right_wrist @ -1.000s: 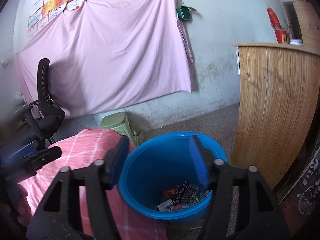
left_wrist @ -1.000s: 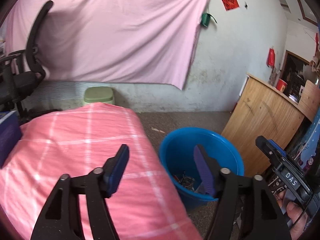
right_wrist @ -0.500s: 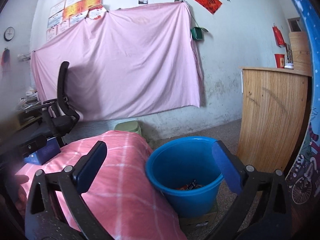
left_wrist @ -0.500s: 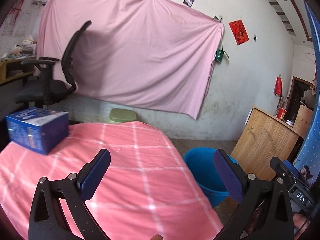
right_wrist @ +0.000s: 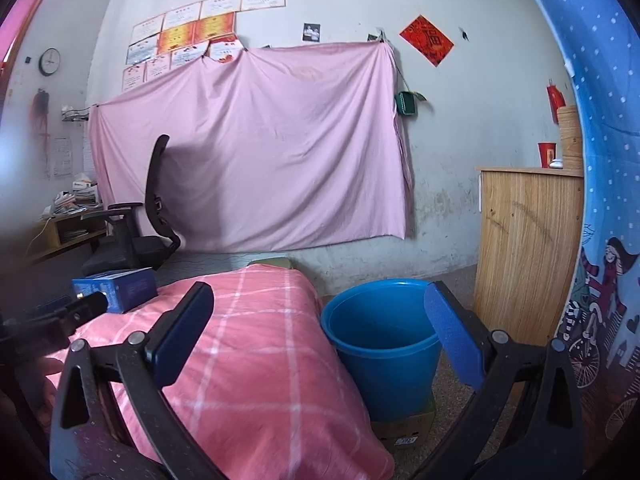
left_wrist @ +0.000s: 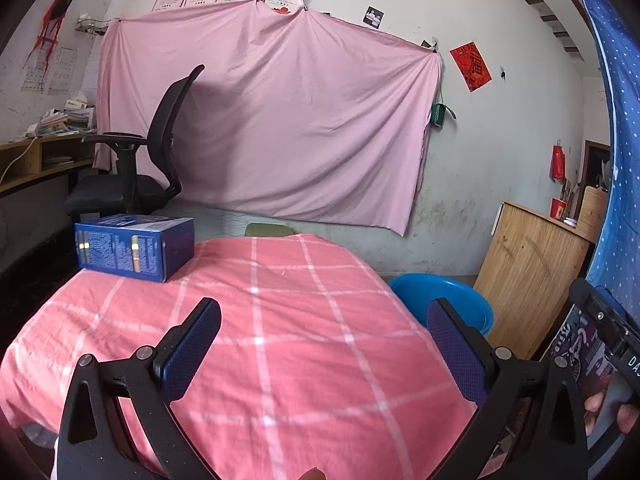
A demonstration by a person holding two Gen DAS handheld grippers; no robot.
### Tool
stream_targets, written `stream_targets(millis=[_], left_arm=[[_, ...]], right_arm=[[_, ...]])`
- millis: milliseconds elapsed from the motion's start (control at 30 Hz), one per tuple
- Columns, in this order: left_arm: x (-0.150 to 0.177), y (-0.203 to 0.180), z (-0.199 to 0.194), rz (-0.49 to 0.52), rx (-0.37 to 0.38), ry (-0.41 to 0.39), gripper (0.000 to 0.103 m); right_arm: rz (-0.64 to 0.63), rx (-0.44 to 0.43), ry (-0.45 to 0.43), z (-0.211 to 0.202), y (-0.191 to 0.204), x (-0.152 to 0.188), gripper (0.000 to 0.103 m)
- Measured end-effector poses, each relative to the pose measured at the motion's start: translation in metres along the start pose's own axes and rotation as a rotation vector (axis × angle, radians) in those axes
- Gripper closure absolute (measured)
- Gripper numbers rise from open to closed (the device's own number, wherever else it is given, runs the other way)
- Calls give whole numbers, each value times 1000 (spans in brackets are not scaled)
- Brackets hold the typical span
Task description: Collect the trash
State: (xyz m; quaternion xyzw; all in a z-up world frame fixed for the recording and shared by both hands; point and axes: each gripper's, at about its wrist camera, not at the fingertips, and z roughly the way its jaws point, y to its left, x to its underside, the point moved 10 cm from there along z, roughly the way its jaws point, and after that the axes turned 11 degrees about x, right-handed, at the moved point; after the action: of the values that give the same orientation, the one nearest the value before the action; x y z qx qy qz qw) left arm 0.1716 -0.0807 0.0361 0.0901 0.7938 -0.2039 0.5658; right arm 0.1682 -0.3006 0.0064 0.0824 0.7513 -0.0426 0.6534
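A blue plastic bucket [right_wrist: 380,332] stands on the floor to the right of a table under a pink checked cloth [left_wrist: 304,344]; its rim [left_wrist: 444,292] shows in the left wrist view. A blue carton [left_wrist: 132,246] lies at the table's far left corner, also visible as the carton [right_wrist: 120,286] in the right wrist view. My left gripper [left_wrist: 324,344] hangs open over the near part of the cloth, nothing between its fingers. My right gripper [right_wrist: 316,336] is open and empty, framing the table's right edge and the bucket from a distance. The bucket's contents are hidden.
A black office chair [left_wrist: 136,184] stands behind the table at the left. A wooden cabinet [right_wrist: 524,256] stands right of the bucket. A blue patterned curtain [right_wrist: 600,240] hangs at the far right. A pink sheet [left_wrist: 272,120] covers the back wall. The bucket rests on flattened cardboard [right_wrist: 404,430].
Both grippers have pulled back from above the bucket and opened wider. The views now take in the whole table, the carton and the wall; the trash inside the bucket is out of sight.
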Motion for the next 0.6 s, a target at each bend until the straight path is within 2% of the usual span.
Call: stream_targets(millis=[333,600], left_arm=[[31,5,-53,28,-33,-6,2],[44,7,-71,41,-38,-8,2]], right_arm=[[9,-2,-37,-49,12,20,0],[3,2,-28,-68,19,34,0]])
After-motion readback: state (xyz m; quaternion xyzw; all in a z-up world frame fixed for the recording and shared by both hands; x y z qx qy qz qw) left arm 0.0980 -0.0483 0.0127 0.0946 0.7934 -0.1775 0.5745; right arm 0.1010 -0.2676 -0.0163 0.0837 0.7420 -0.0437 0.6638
